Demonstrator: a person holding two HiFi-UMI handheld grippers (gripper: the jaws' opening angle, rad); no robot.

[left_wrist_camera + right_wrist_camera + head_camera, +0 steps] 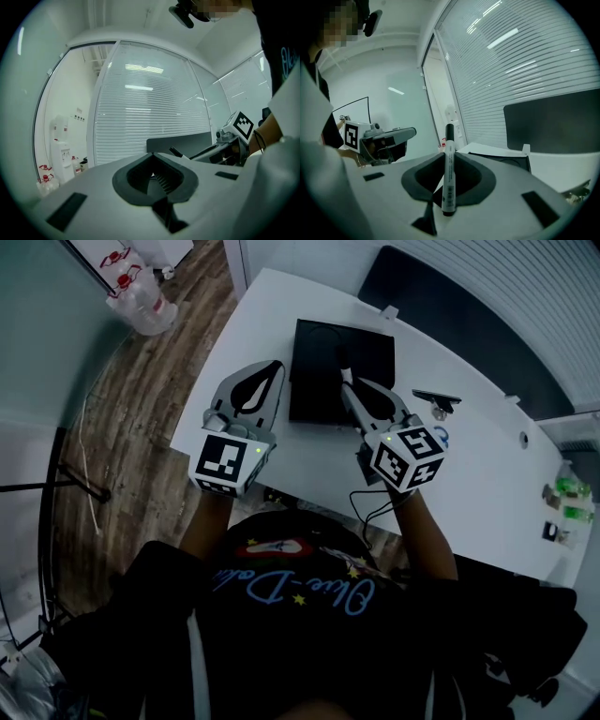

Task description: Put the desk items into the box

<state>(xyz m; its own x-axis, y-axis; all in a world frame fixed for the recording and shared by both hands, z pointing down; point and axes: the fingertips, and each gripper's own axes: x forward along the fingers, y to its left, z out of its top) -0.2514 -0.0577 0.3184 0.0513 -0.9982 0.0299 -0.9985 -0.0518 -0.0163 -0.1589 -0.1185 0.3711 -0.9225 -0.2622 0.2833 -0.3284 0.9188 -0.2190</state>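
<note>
Between the right gripper's (448, 190) jaws a marker (448, 164) is pinched. It has a white barrel and a black cap, and the cap points to 12 o'clock in the right gripper view, so it stands almost upright across the jaws. From the head view, the marker (343, 365) hangs over the near right part of the black box (314, 381), which lies open on the white desk (487, 474) at 12 o'clock from the person.

I judge that the step in hand is dropping the marker into the box. To do it well, the right gripper (349, 381) should go a little more toward the middle of the box, away from the wall at 5 o'clock. It should tilt so that the marker lies flatter and come low before the jaws are spread. A standing marker dropped from high may bounce or roll over the low rim.

The left gripper (275, 367) is at 8 o'clock from the box, beside its left wall. Its jaws are pressed together with nothing between them, and it need not help here.

At 3 to 4 o'clock from the box a small black item (436, 397) and a small blue thing (441, 437) wait on the desk. What they are I cannot tell.
</note>
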